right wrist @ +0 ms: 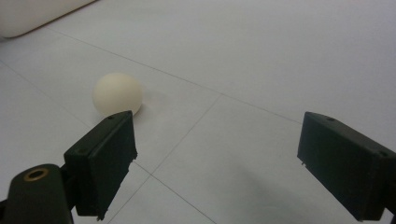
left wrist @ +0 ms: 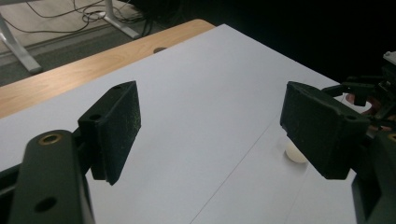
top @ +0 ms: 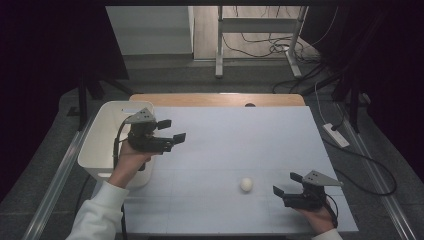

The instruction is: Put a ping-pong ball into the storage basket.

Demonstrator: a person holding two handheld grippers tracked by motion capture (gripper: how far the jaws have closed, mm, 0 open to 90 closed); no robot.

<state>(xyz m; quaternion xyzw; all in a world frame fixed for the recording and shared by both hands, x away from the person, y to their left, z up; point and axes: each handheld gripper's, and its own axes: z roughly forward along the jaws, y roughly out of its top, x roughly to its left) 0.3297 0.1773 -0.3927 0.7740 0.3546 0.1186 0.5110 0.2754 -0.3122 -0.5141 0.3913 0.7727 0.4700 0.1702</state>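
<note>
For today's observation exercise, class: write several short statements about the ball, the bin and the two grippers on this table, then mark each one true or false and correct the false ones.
1. The white ball lies on the table, held by nothing. True.
2. The right gripper is shut on the ball. False: its jaws stand apart and the ball lies ahead of them, off toward one jaw.
3. The left gripper is open and holds nothing. True.
4. The ball is in the white bin. False: the bin stands at the table's left edge, and the ball is out on the table, nearer the right gripper.
</note>
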